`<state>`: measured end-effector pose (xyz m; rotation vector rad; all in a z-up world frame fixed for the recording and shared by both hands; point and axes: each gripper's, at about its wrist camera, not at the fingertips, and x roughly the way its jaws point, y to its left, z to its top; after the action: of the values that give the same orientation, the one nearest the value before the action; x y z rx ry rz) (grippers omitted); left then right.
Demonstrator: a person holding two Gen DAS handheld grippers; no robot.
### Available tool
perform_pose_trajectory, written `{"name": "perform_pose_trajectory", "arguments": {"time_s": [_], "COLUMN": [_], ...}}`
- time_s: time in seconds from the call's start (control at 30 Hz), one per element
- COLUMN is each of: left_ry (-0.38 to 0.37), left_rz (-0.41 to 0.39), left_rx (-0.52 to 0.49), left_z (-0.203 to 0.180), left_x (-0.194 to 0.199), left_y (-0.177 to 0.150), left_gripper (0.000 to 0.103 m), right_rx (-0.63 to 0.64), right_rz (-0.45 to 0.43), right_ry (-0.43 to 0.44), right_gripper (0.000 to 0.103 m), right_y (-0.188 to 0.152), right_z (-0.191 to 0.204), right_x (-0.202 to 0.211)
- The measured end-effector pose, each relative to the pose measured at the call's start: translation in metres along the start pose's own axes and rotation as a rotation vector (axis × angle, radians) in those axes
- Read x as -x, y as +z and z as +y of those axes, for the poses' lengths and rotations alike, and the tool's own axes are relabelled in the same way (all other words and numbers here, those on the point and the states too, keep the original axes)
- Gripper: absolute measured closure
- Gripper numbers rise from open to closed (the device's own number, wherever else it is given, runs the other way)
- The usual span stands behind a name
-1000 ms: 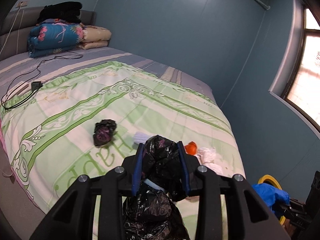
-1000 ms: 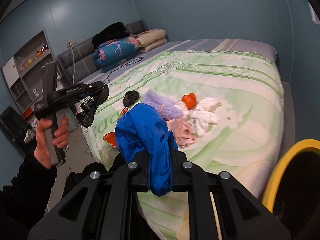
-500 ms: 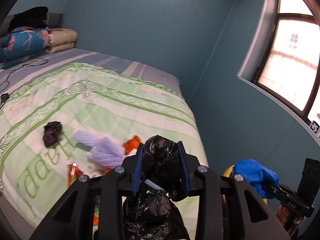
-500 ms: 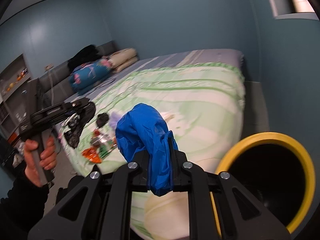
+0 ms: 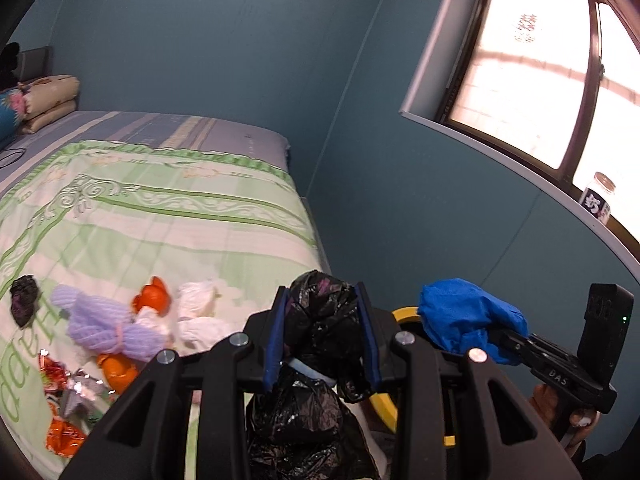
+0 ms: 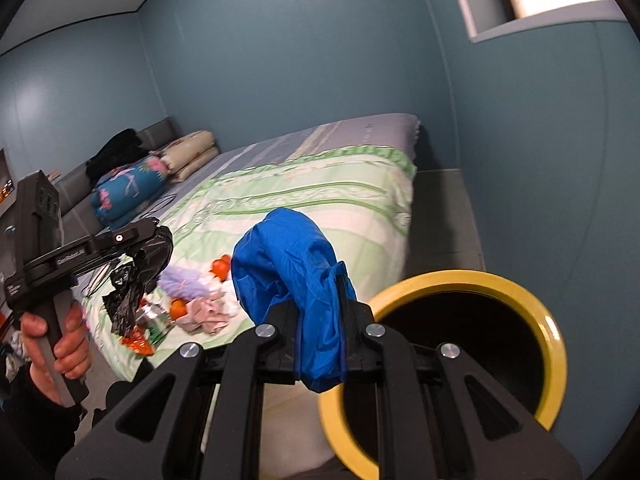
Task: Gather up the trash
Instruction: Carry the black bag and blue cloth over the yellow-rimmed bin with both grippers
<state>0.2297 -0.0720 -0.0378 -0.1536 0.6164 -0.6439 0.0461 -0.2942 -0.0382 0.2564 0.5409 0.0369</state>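
Left gripper point(image 5: 322, 332): jaws clamped on a crumpled black plastic bag point(image 5: 320, 320); the rest of it hangs below the fingers. Right gripper point(image 6: 320, 320): jaws pinched tight on a wad of blue plastic point(image 6: 292, 264), which bulges above the fingers and droops under them. Both loads look secure; no slack visible at either pad.

Just past my right fingers, lower right in the right wrist view, stands the bin with the yellow rim point(image 6: 554, 344), mouth open and dark inside. I cannot see whether it already holds anything. The blue wad is near the rim but not over the opening yet. In the left wrist view the rim shows only as a sliver behind the black bag.

Not yet collected, on the green bedspread point(image 5: 168, 216) near its foot: a lavender mesh bundle point(image 5: 104, 328), orange peel pieces point(image 5: 154, 300), white tissues point(image 5: 196, 312), a small dark wad point(image 5: 24, 304), foil and orange wrappers point(image 5: 64, 408) at the edge.

Judgement: two items in hand and undelivered, the larger pile untouched. Early to middle of the task; several more trips likely.
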Motion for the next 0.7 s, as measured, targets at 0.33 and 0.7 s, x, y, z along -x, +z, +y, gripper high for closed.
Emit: {"name": "perform_pose_trajectory", "arguments": {"time_s": [0.33,0.7], "left_ry": [-0.111,-0.184], "left_rz": [0.074,0.170], "left_rx": [-0.098,-0.126], "left_z": [-0.065,-0.112], "left_x": [-0.052,-0.100], "left_y": [-0.004,-0.028], "left_gripper": [0.073,0.073], "right_rx": [-0.043,-0.156], "right_rz": [0.002,0.048], "right_ry": [-0.125,-0.203], "right_gripper": [0.091,0.091], "right_y": [-0.002,-0.009], "right_z": [-0.038,-0.083], "right_x": [0.007,-0.006]}}
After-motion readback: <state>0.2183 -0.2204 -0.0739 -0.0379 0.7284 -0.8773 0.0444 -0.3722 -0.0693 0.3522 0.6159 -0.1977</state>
